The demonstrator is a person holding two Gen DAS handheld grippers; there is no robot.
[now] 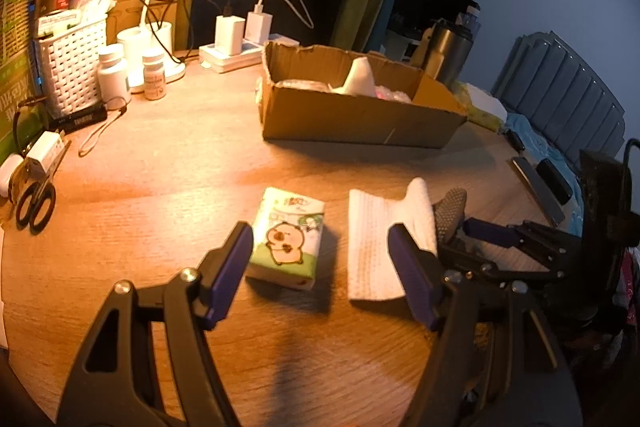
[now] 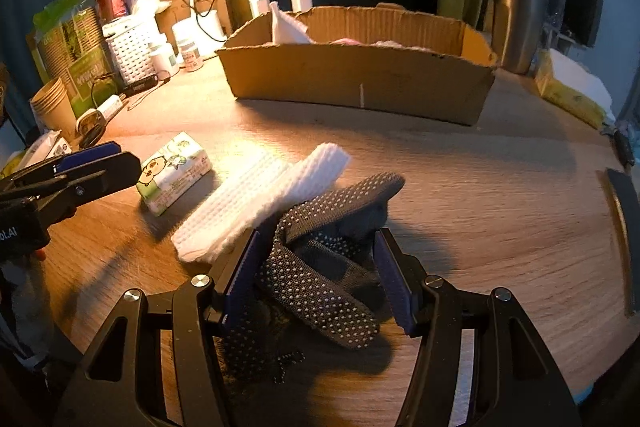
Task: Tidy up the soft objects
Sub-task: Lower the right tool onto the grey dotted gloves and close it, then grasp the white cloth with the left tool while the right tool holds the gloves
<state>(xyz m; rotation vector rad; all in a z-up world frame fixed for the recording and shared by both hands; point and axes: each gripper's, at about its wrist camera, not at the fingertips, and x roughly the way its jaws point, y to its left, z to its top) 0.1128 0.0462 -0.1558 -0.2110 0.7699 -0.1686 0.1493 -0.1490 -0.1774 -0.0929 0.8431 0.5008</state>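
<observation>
A green tissue pack [image 1: 287, 237] with a cartoon pig lies on the wooden table, between my left gripper's open fingers and just ahead of them. My left gripper [image 1: 322, 267] is open and empty. A white folded cloth [image 1: 374, 247] lies beside the pack, its right edge lifted. A dark dotted glove [image 2: 324, 251] lies crumpled between my right gripper's fingers. My right gripper [image 2: 318, 267] is open around the glove, jaws close to its sides. The tissue pack [image 2: 174, 173] and the cloth [image 2: 256, 199] also show in the right wrist view. A cardboard box [image 1: 352, 103] with soft items stands behind.
A white basket [image 1: 72, 63], pill bottles [image 1: 114, 75], a lamp base, chargers and scissors [image 1: 34, 199] crowd the left side. A steel tumbler [image 2: 516, 23] stands right of the box [image 2: 360, 75]. Paper cups [image 2: 54, 107] stand at far left. A phone [image 1: 538, 187] lies near the right edge.
</observation>
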